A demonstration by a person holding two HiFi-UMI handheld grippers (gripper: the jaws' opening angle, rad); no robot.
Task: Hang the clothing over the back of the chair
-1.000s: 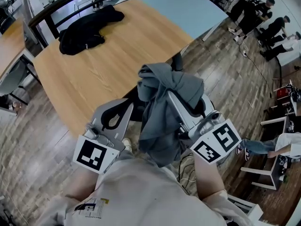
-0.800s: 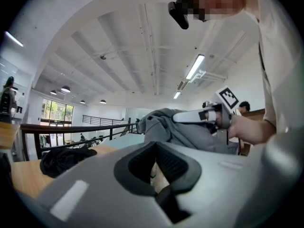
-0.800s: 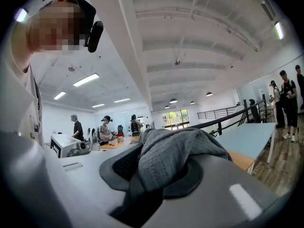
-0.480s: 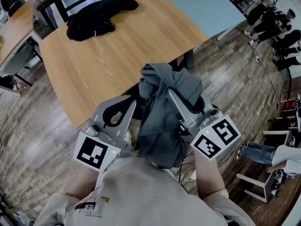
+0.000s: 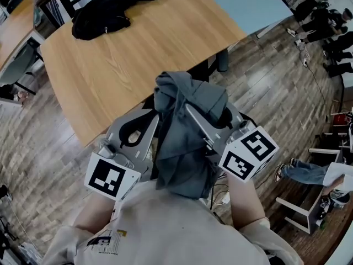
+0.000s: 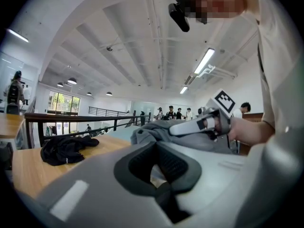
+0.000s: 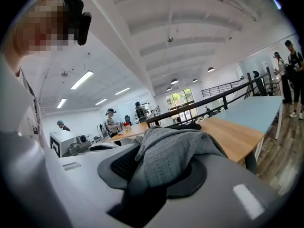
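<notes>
Head view shows a wide wooden table on the far side, over a wooden floor. The grey clothing hangs in a bunch near the person, in front of the near edge of the table. A black garment lies at the far left of the table, well apart from it. The right gripper has its jaws clamped on the grey clothing. The left gripper, just left of the clothing, has its jaws together with nothing between them.
</notes>
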